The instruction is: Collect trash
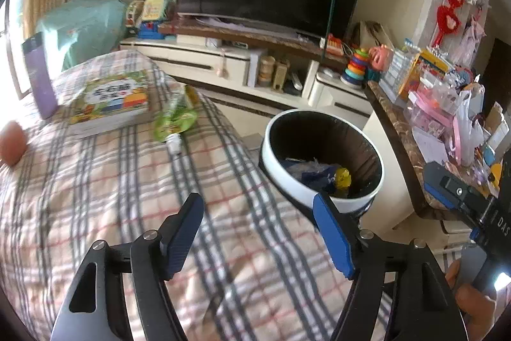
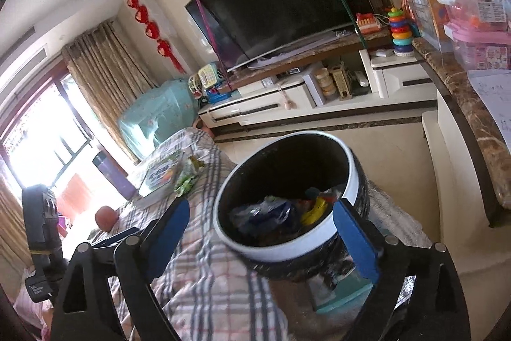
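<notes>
inside, the round white-rimmed bin with a black liner [image 1: 322,162] holds crumpled blue, clear and yellow wrappers [image 2: 287,211]. it stands just off the plaid-covered bed's [image 1: 134,181] side edge. a green spouted pouch [image 1: 175,117] lies beside the picture book [image 1: 111,101], spout toward the camera. left gripper [image 1: 258,232] and right gripper [image 2: 258,238] both gape, empty.

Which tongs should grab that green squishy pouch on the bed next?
Left, probably. The left tongs are open and empty over the plaid bedcover, facing the green pouch. The right tongs are open at the trash bin, farther away.
</notes>
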`<state>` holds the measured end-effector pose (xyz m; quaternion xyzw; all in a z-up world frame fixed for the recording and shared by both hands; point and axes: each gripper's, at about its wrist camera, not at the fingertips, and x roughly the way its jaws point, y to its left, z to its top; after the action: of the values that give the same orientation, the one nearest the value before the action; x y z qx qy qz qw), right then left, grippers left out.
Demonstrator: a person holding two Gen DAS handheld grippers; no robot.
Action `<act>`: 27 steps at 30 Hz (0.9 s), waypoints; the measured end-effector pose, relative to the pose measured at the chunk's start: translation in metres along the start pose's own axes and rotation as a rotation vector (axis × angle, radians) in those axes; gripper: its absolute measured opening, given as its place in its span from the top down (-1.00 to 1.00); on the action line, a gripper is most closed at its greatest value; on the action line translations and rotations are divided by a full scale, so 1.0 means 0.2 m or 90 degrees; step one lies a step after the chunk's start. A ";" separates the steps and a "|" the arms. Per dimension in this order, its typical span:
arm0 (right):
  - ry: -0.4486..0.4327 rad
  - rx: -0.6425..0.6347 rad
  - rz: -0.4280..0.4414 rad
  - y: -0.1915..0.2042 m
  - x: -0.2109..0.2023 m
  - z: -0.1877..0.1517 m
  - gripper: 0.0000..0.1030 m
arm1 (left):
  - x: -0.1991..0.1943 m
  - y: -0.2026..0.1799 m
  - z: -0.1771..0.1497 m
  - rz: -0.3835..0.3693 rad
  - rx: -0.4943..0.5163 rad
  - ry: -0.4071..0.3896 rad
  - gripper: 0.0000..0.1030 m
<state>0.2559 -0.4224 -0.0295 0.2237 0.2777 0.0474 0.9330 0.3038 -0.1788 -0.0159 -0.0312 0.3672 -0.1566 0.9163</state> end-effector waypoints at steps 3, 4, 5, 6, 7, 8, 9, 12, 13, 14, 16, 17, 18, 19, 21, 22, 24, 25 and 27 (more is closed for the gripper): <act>-0.007 -0.006 0.004 0.06 -0.05 -0.06 -0.90 | -0.12 0.03 -0.09 0.017 -0.006 -0.028 -0.47; -0.010 -0.009 0.005 0.07 -0.08 -0.08 -0.92 | -0.16 0.04 -0.11 0.022 -0.008 -0.038 -0.48; -0.014 -0.013 0.005 0.09 -0.10 -0.10 -0.93 | -0.19 0.04 -0.13 0.027 -0.008 -0.046 -0.48; -0.020 -0.020 0.003 0.11 -0.12 -0.12 -0.95 | -0.24 0.04 -0.16 0.032 -0.005 -0.058 -0.48; -0.028 -0.028 0.000 0.14 -0.15 -0.14 -0.96 | -0.27 0.04 -0.18 0.037 -0.002 -0.067 -0.50; -0.036 -0.037 -0.004 0.16 -0.17 -0.15 -0.97 | -0.32 0.03 -0.21 0.045 0.003 -0.079 -0.52; -0.044 -0.047 -0.009 0.18 -0.19 -0.16 -0.97 | -0.34 0.02 -0.22 0.050 0.007 -0.089 -0.55; -0.074 -0.078 -0.021 0.26 -0.28 -0.18 -1.00 | -0.44 0.02 -0.27 0.066 0.015 -0.124 -0.70; -0.083 -0.087 -0.024 0.28 -0.30 -0.18 -1.00 | -0.47 0.02 -0.28 0.070 0.014 -0.135 -0.78; -0.098 -0.102 -0.030 0.31 -0.33 -0.18 -1.00 | -0.49 0.02 -0.30 0.074 0.014 -0.145 -0.82; -0.124 -0.124 -0.037 0.37 -0.39 -0.18 -1.00 | -0.54 0.02 -0.34 0.088 0.014 -0.170 -0.98; -0.138 -0.136 -0.041 0.40 -0.42 -0.18 -1.00 | -0.56 0.02 -0.36 0.097 0.013 -0.183 -0.98; -0.153 -0.146 -0.045 0.43 -0.44 -0.18 -1.00 | -0.57 0.02 -0.37 0.102 0.013 -0.188 -0.98; -0.168 -0.159 -0.051 0.45 -0.47 -0.19 -1.00 | -0.58 0.02 -0.39 0.106 0.012 -0.190 -0.98; -0.189 -0.177 -0.060 0.49 -0.49 -0.20 -1.00 | -0.57 0.03 -0.42 0.113 0.008 -0.189 -0.98; -0.196 -0.187 -0.064 0.50 -0.49 -0.22 -1.00 | -0.57 0.04 -0.43 0.116 0.004 -0.190 -0.98; -0.201 -0.196 -0.076 0.51 -0.49 -0.24 -1.00 | -0.57 0.04 -0.45 0.124 0.003 -0.197 -0.98; -0.200 -0.197 -0.081 0.51 -0.48 -0.25 -1.00 | -0.57 0.04 -0.46 0.131 0.004 -0.199 -0.98; -0.199 -0.195 -0.085 0.50 -0.47 -0.28 -1.00 | -0.57 0.04 -0.47 0.141 0.004 -0.201 -0.98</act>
<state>0.1507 -0.3319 0.0197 0.0651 0.1335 -0.0078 0.9889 0.1644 -0.1305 -0.0112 -0.0119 0.2198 -0.0493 0.9742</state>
